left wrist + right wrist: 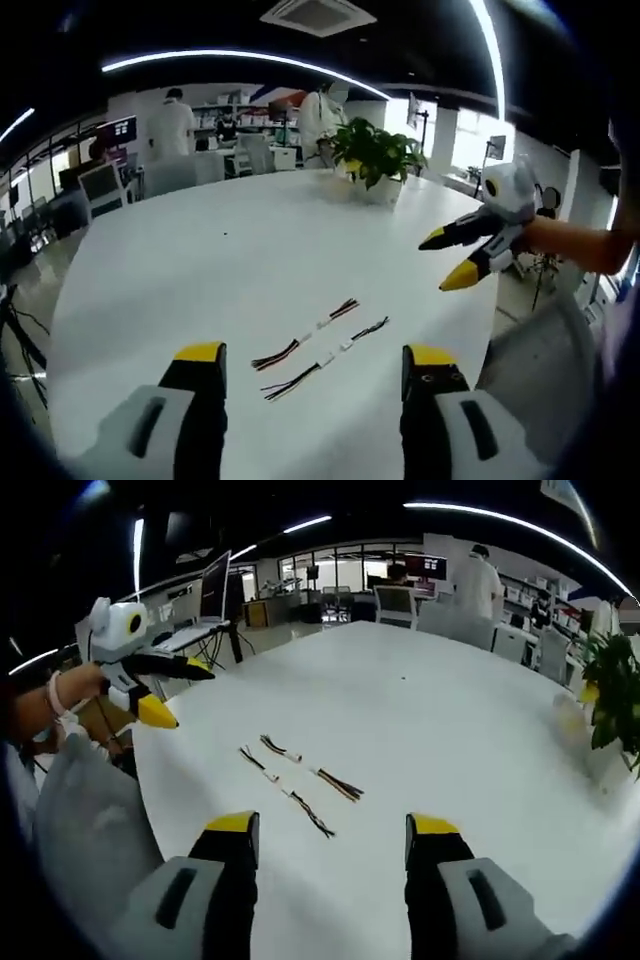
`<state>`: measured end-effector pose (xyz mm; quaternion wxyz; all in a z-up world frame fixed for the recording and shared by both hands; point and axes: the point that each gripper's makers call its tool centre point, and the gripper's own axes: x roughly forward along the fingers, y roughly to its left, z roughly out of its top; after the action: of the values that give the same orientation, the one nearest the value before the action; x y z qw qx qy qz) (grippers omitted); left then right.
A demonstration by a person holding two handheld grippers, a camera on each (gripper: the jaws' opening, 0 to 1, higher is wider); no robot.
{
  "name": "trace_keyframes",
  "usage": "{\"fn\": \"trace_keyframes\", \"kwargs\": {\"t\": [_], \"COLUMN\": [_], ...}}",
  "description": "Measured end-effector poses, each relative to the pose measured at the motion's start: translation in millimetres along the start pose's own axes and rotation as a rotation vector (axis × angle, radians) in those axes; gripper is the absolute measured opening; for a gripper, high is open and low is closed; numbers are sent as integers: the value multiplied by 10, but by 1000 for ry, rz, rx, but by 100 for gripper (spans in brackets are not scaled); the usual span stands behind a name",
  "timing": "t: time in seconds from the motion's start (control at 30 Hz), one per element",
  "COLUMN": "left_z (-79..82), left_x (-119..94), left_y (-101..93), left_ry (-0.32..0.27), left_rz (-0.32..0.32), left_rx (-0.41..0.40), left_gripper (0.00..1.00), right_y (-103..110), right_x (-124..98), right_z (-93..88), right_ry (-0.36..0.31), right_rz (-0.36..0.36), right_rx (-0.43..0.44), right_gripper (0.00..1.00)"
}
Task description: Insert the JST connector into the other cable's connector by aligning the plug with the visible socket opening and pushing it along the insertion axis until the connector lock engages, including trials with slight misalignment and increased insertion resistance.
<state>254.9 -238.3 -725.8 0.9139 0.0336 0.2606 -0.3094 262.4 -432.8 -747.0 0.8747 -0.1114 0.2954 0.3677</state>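
Cables: two JST cables (305, 338) (325, 361) lie side by side on the white tabletop (250, 250), untouched.
Left tongs (314, 357): spread wide, empty, hovering above the cables.
Right tongs (332, 828): also spread, empty.

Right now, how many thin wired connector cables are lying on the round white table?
2, lying side by side near the table's middle, apart from each other: one cable farther from the left gripper, the other cable nearer it. None looks hidden.

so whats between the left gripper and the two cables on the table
Nothing: in the left gripper view only bare white table lies between the left gripper, its fingers spread apart, and the two cables.
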Motion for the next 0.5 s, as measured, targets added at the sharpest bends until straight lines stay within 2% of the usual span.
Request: {"fn": "trace_keyframes", "kwargs": {"t": [0.13, 0.23, 0.3, 0.4, 0.5], "left_z": [49, 20, 18, 42, 62], "left_x": [73, 134, 161, 225, 312], "left_y": [33, 169, 186, 181, 151], "left_ry": [-16, 30, 39, 37, 29], "left_rz": [-13, 19, 14, -37, -89], "left_rx": [7, 95, 102, 104, 154], "left_gripper": [67, 68, 67, 64, 66], "right_y": [-3, -3, -11, -42, -83], "right_x": [51, 119, 173, 284, 379], "right_z": [95, 120, 117, 136, 128], "right_ry": [-10, -10, -7, -22, -14], "right_rz": [35, 62, 79, 106, 118], "right_rx": [-50, -78, -88, -95, -105], "right_gripper": [56, 55, 55, 52, 49]}}
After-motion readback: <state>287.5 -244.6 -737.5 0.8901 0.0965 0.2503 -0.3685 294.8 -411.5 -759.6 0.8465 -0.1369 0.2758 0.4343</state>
